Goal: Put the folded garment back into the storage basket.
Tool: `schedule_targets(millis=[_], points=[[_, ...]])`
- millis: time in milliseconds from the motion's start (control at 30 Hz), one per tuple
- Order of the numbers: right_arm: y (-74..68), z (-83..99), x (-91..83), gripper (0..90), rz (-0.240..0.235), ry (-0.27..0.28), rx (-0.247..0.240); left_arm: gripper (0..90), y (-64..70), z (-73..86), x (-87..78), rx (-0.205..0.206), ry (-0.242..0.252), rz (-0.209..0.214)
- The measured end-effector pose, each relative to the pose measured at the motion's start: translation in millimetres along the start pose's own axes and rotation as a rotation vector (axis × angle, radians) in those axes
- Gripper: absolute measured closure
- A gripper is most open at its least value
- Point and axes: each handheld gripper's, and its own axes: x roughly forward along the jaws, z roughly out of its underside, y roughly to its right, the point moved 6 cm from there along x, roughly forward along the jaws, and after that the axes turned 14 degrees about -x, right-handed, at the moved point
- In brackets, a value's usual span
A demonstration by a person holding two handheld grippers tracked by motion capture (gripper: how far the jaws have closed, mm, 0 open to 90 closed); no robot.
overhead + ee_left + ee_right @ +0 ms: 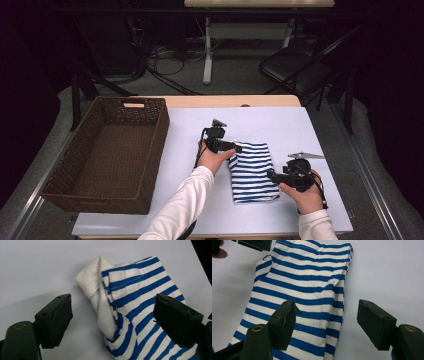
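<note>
Nearest, two white sleeves entering from the bottom edge. Left: brown wicker basket point(107, 160) on the counter point(190, 125). Then left gripper point(235, 147), jaws wide apart, holding nothing, at the folded striped cloth's point(251, 171) far left corner. Cloth flat mid-counter. Right gripper point(272, 175), jaws equally wide, empty, straddling its right edge.

The striped cloth point(140, 302) is cut off by the bottom edge of the left gripper view, and its lower end is likewise cut in the right gripper view. In the high view, the cloth's near-right corner is hidden behind the right gripper point(272, 175).
</note>
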Motion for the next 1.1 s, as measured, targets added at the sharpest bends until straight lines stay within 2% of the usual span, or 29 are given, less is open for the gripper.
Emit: schedule_targets(millis=[33,100,167,333,433,733,800,900,1100], points=[[-0.2,0.1,0.2,31.4,0.002,-0.001,-0.003,16.2,-2.6,-0.1,1.8,-0.018,0.001,-0.001],[-0.1,0.0,0.2,31.4,0.002,0.0,-0.002,17.7,-5.0,-0.4,2.6,-0.017,0.002,-0.001],[0.3,0.2,0.4,31.4,0.003,-0.001,0.0,18.9,-7.7,0.5,4.9,-0.04,-0.005,0.0],[0.0,1.5,1.9,31.5,0.004,-0.009,0.002,19.8,-11.7,1.2,6.7,-0.039,-0.014,-0.016],[-1.0,1.3,3.2,31.8,-0.003,-0.008,0.003,20.5,-10.2,1.1,8.2,-0.043,-0.012,-0.011],[-0.4,3.3,4.9,33.5,-0.008,-0.013,0.009,22.0,-1.2,5.4,15.7,-0.035,-0.047,-0.005],[-0.5,3.4,5.1,33.5,-0.009,-0.015,0.009,22.5,2.3,5.0,16.1,-0.047,-0.049,0.003],[-0.4,2.9,5.2,33.5,-0.011,-0.01,0.012,22.5,6.9,4.8,18.1,-0.037,-0.051,0.001],[0.5,2.9,4.6,33.6,-0.006,-0.006,0.015,22.5,10.1,7.2,21.3,-0.039,-0.079,0.004]])
